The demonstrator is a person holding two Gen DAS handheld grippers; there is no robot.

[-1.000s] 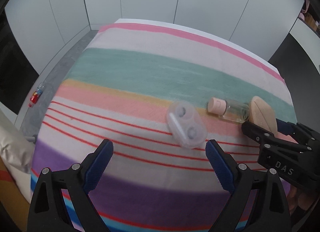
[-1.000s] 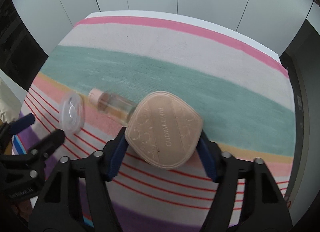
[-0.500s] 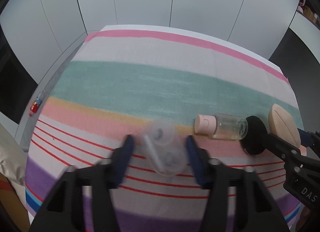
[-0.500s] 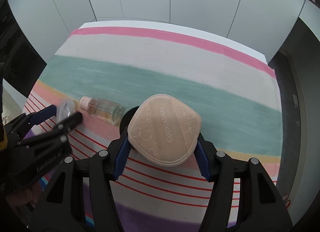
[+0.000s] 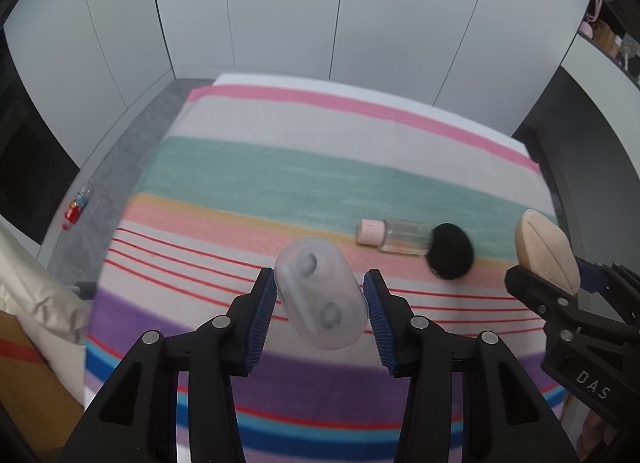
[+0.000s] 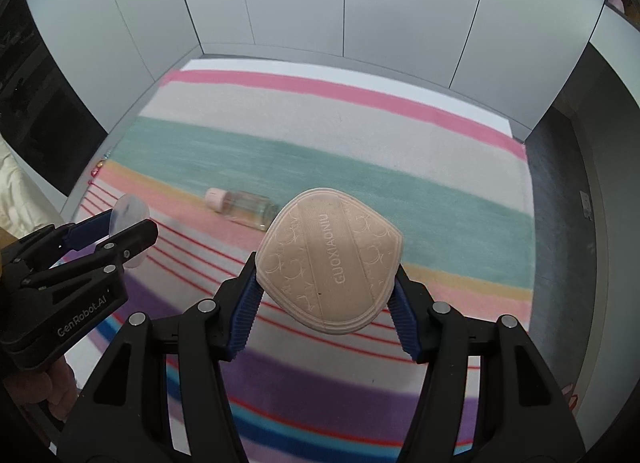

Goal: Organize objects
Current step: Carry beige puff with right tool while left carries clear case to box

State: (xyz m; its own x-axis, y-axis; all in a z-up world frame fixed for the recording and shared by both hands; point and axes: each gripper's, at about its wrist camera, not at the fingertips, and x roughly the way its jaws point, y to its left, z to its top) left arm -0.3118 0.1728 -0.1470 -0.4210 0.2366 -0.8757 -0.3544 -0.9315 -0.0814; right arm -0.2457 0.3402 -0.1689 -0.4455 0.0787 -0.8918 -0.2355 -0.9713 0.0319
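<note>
Gripping lens case (image 5: 322, 299) in left gripper (image 5: 320, 303); right gripper (image 6: 326, 291) clamps puff (image 6: 328, 259); bottle (image 5: 394, 235) on cloth (image 5: 280, 179).

The beige puff (image 6: 329, 259) hides the bottle's (image 6: 243, 208) base; the floor trinket (image 5: 76, 209) is too small to identify.
</note>
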